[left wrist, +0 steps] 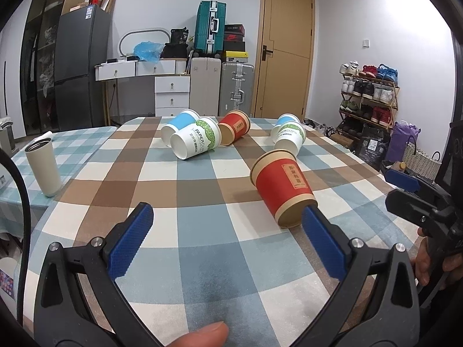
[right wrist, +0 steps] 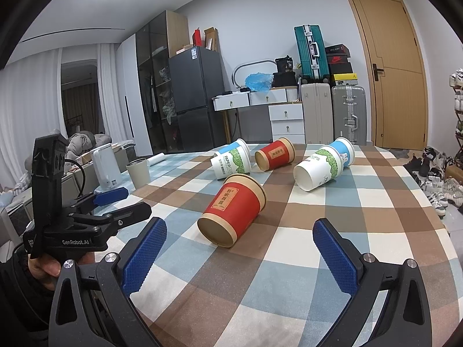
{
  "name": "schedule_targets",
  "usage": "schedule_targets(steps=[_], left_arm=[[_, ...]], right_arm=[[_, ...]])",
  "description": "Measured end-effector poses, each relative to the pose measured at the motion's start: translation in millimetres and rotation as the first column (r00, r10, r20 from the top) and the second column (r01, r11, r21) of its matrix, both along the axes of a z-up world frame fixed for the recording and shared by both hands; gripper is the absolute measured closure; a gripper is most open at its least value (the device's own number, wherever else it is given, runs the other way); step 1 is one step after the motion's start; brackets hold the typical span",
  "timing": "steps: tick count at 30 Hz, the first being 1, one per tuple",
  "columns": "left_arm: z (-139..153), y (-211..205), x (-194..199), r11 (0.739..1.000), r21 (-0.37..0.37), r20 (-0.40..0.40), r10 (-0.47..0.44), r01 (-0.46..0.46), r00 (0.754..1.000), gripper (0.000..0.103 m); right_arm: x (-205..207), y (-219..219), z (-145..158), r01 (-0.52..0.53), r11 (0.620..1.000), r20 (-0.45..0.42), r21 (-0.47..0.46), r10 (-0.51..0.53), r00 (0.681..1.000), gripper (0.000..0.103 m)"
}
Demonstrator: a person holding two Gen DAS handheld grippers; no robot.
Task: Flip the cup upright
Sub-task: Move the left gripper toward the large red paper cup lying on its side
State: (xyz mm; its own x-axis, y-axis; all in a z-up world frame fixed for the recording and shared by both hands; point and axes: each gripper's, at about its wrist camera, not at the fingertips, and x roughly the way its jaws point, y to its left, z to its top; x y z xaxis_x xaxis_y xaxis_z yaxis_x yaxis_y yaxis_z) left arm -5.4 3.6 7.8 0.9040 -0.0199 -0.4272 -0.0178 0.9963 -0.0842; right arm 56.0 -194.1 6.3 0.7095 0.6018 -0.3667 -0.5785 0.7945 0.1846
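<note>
Several paper cups lie on their sides on the checked tablecloth (left wrist: 202, 196). The nearest is a red cup (left wrist: 282, 186), its base toward me; it also shows in the right wrist view (right wrist: 234, 209). Behind it lie a green-and-white cup (left wrist: 196, 141), a blue cup (left wrist: 179, 125), a second red cup (left wrist: 234, 127) and a further green-and-white cup (left wrist: 290, 140). My left gripper (left wrist: 228, 222) is open and empty, its right fingertip just at the red cup's base. My right gripper (right wrist: 240, 237) is open and empty, just short of the red cup.
A white steel tumbler (left wrist: 43, 167) stands upright at the table's left. A white kettle (right wrist: 105, 167) stands beside it in the right wrist view. The table's right edge (left wrist: 376, 173) drops off toward a shoe rack (left wrist: 367, 95) and bags on the floor.
</note>
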Motion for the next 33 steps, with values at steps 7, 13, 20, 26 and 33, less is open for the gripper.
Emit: schedule_targets(steps=[7,13,20,26,33], left_arm=[[-2.0,1.5,0.4,1.0,-0.006,-0.007,0.007,-0.007,1.0,0.001],[-3.4,1.9,-0.2,1.0,-0.012,-0.007,0.008,-0.008,1.0,0.001],[-6.0,4.1,-0.5,1.0,-0.016,-0.009,0.008,-0.009,1.0,0.001],[-7.3,4.9,-1.2,1.0,-0.023,-0.016,0.01,-0.011,1.0,0.001],[-6.8,6.2,-0.9,1.0,-0.022,-0.014,0.01,-0.01,1.0,0.001]], right_arm=[[-3.6,-1.0,4.1,0.005,1.0,0.001,-0.002,-0.005,1.0,0.0],[-5.3,-2.2,3.3,0.012,1.0,0.003,-0.004,-0.012,1.0,0.0],[-4.8,-1.7,2.0,0.019,1.0,0.008,-0.01,-0.018,1.0,0.0],[-5.6,-3.1,2.4,0.024,1.0,0.012,-0.014,-0.024,1.0,0.0],[-4.8,-5.6,2.4,0.037,0.999,0.007,-0.009,-0.037,0.999,0.0]])
